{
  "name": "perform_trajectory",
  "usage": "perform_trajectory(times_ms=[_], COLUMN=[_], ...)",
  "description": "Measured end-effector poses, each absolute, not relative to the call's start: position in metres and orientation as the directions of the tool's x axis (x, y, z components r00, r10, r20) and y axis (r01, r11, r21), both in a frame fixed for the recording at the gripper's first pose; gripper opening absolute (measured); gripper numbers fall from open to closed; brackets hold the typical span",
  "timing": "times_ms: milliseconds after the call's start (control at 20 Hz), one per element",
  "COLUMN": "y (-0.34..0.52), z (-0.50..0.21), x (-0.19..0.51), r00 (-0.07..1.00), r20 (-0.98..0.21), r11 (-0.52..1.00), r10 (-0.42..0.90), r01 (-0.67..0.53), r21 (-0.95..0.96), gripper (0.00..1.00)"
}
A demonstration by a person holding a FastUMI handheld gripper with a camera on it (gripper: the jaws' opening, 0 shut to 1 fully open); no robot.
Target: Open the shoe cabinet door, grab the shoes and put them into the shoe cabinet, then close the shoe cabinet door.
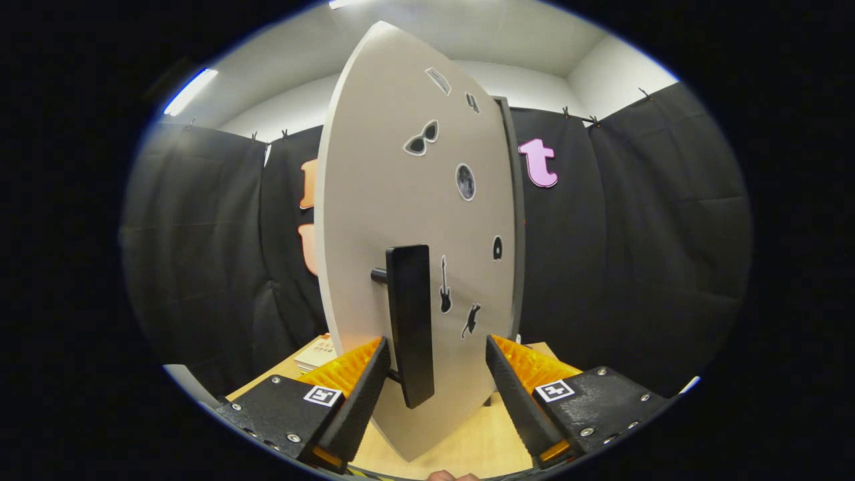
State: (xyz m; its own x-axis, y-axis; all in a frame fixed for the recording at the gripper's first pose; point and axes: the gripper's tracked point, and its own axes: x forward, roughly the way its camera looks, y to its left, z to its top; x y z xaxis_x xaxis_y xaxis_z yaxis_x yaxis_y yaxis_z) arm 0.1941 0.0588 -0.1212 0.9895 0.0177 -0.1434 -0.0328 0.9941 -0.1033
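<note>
The gripper is spread wide, its two fingers parted with nothing clamped: the lower end of the black bar handle hangs in the gap between them, closer to the left finger than the right, and neither finger presses on it as far as can be seen. That handle is a tall, flat upright bar, standing off the face of the shoe cabinet door on short black posts (one post shows at its upper left, another low down behind the left finger). The door is a pale panel standing upright just ahead of the fingers, its bottom corner reaching down between them over the light wooden table. To the right of the handle the door carries small stickers: a guitar and a cat low down, a dark oval near the right edge, a round moon-like one higher, then sunglasses and two small ones near the top. A grey edge of the cabinet runs along the door's right side. Farther left, beyond the left finger, a small booklet lies on the table. Behind everything hangs the black cloth wall, with white walls and ceiling lights above.
</note>
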Motion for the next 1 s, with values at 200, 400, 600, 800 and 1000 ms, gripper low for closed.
perform_trajectory(times_ms=[200, 400, 600, 800, 1000], y=[0.088, 0.118, 0.135, 0.148, 0.16], z=[-0.135, -0.142, -0.141, -0.144, -0.144], x=[0.217, 0.247, 0.275, 0.298, 0.321], r00=[0.989, 0.988, 0.989, 0.984, 0.985], r20=[-0.15, -0.155, -0.148, -0.17, -0.159], r11=[0.994, 0.997, 0.996, 0.994, 0.991], r10=[0.01, 0.027, 0.026, 0.054, 0.071], r01=[-0.026, -0.038, -0.039, -0.069, -0.088], r21=[-0.105, -0.073, -0.082, -0.083, -0.105], gripper=[0.91, 0.93, 0.93, 0.92, 0.92])
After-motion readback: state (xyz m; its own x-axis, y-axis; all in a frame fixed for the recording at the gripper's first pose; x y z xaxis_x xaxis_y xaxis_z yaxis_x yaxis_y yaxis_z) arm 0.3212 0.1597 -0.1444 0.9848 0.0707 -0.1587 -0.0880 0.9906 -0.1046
